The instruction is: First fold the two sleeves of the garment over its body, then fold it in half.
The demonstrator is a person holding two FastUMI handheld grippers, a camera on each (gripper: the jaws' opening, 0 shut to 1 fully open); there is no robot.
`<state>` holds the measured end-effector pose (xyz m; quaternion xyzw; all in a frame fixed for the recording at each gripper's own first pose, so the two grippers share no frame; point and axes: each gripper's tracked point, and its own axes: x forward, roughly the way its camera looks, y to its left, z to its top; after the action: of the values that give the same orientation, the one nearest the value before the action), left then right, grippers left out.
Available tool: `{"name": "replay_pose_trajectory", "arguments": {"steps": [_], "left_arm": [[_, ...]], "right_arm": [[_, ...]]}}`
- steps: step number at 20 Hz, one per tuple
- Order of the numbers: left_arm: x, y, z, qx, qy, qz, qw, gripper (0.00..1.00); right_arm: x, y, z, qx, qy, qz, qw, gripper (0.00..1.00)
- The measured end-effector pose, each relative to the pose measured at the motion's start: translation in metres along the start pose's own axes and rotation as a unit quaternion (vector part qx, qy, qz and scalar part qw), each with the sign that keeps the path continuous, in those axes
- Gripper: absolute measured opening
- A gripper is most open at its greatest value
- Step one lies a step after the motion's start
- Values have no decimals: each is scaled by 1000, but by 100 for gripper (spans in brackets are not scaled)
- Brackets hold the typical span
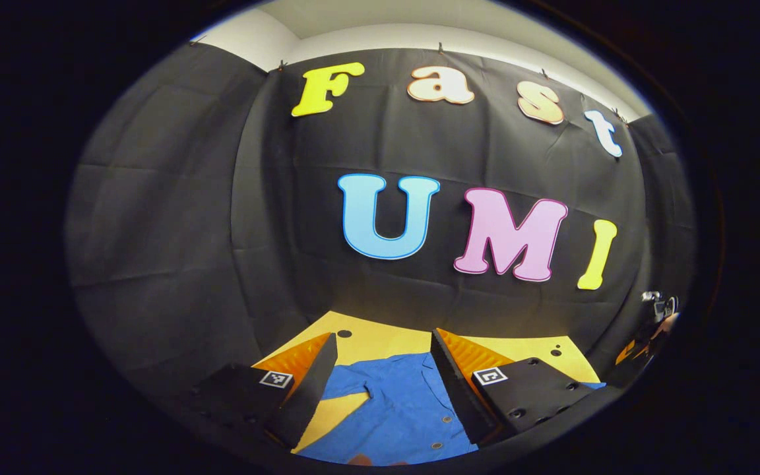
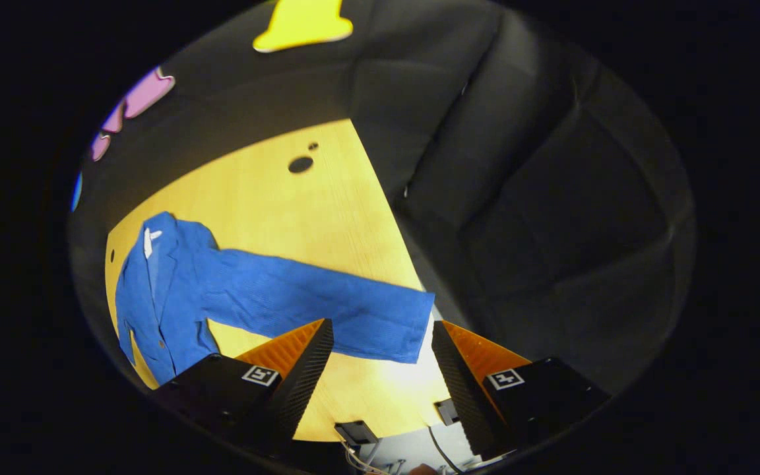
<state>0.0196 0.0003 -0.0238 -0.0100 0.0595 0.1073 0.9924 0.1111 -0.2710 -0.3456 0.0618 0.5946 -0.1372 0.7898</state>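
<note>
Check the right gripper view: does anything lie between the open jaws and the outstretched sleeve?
Nothing visible does. The sleeve lies flat on the bare yellow table, its cuff end just beyond the right gripper, whose jaws stand open.

Dim booth, light falling from above onto the table (image 2: 274, 198), glare patch low centre of the right gripper view, strong fisheye bending at edges, focus fairly sharp.
</note>
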Motion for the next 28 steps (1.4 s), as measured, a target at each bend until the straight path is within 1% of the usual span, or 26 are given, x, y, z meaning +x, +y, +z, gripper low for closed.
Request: {"name": "replay_pose_trajectory", "arguments": {"steps": [2,3,5,6,7,8,9,10,11,12,13,14,15,16,17,18,19,20,21,22,23,24,25,26,27,28], "left_arm": [[9,-20,4,0,-1,-6,1000,82],[14,-30,6,4,-2,-11,1000,82],[22,-43,3,20,3,-12,1000,82],[25,-48,2,28,5,-11,1000,82],[29,-53,2,33,7,-11,999,82],[31,-58,0,35,12,-12,999,82],[33,-62,-1,35,16,-12,999,82],[36,-64,-1,35,17,-13,999,82],[39,-67,-2,36,18,-15,999,82],[42,-69,-4,36,21,-17,999,84],[46,-71,-5,38,26,-19,999,81],[48,-70,-6,40,29,-17,999,84],[49,-68,-3,42,27,-16,999,82],[49,-67,-1,42,22,-18,999,82],[49,-66,1,44,18,-20,999,82],[51,-65,-2,45,18,-22,999,82],[52,-62,-4,46,21,-21,999,84],[52,-58,-8,43,25,-21,999,84],[52,-54,-9,39,28,-23,999,82],[50,-51,-9,35,28,-25,999,82],[49,-45,-8,35,28,-27,999,82],[47,-38,-7,37,25,-28,999,82],[44,-29,-4,41,20,-28,999,82],[42,-18,-1,46,13,-25,999,82],[40,-6,0,49,9,-22,999,84],[40,4,-3,49,10,-21,999,82]], "right_arm": [[33,-7,-13,45,54,13,997,97],[50,-15,-20,60,76,7,995,97],[78,-31,-30,69,99,-11,993,98],[89,-35,-37,74,116,-13,990,96],[97,-38,-44,79,127,-13,989,90],[102,-38,-49,85,136,-7,987,94],[107,-36,-53,87,140,-1,986,85],[112,-38,-57,81,143,-2,986,92],[116,-41,-60,72,145,-9,987,92],[121,-45,-62,64,147,-17,987,91],[126,-50,-65,63,149,-24,986,91],[128,-46,-65,81,153,-10,985,92],[129,-43,-67,96,154,-8,983,92],[129,-41,-67,103,153,-2,983,88],[132,-39,-67,109,146,8,983,87],[131,-33,-68,116,145,16,983,73],[132,-31,-64,112,133,20,985,61],[132,-27,-63,113,126,37,985,49],[126,-26,-61,137,118,35,983,28],[128,-23,-60,145,110,33,983,8],[128,-22,-65,133,105,30,985,5],[122,-23,-63,124,88,18,988,5],[115,-15,-54,121,66,23,990,6],[103,-7,-45,113,45,26,992,5],[86,-2,-38,102,24,26,994,5],[70,7,-32,88,5,25,996,5]]}}
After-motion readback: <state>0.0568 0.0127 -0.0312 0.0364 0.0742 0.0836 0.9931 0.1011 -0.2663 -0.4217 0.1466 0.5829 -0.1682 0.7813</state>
